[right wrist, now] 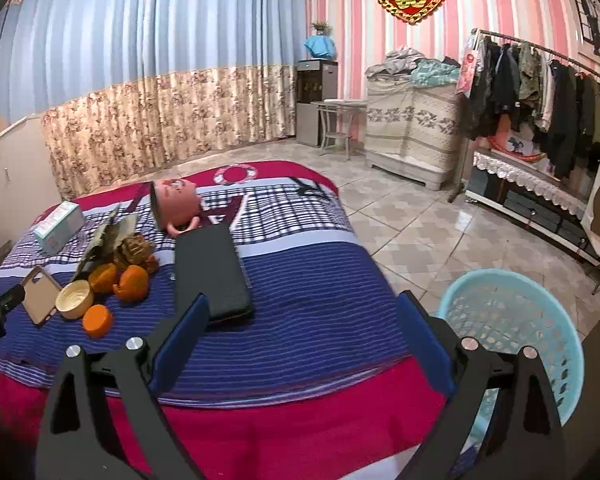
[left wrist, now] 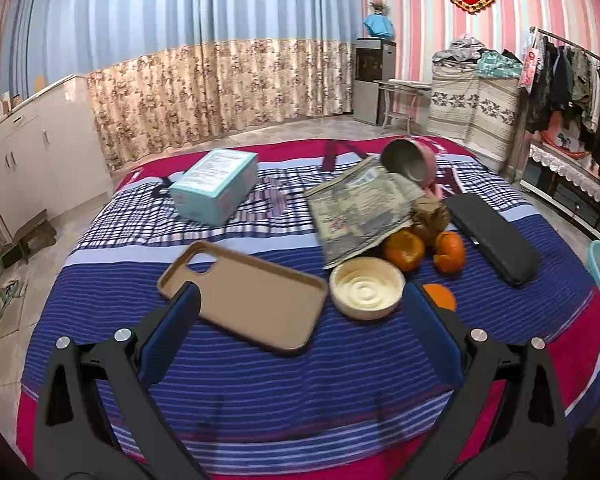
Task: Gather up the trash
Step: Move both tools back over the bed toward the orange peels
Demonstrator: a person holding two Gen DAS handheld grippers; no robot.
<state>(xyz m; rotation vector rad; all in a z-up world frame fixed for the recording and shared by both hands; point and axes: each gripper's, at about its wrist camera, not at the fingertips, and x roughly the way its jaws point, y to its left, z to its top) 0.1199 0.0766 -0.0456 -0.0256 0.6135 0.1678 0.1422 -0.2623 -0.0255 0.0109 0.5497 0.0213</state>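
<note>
Trash lies clustered mid-bed: orange peels, a crumpled brown wrapper and a folded newspaper, the paper's long axis running from near-centre back towards a tipped pink pot. The cluster sits ahead and slightly right of the left gripper, jaws apart, empty. The right gripper, likewise spread and empty, has it well to its left; the left appears nearer. The blue basket stands off the bed's right edge, just beside the right gripper.

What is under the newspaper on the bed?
The newspaper partly covers orange peels and a brown crumpled wad poking out at its right edge. Anything further beneath it is hidden.
</note>
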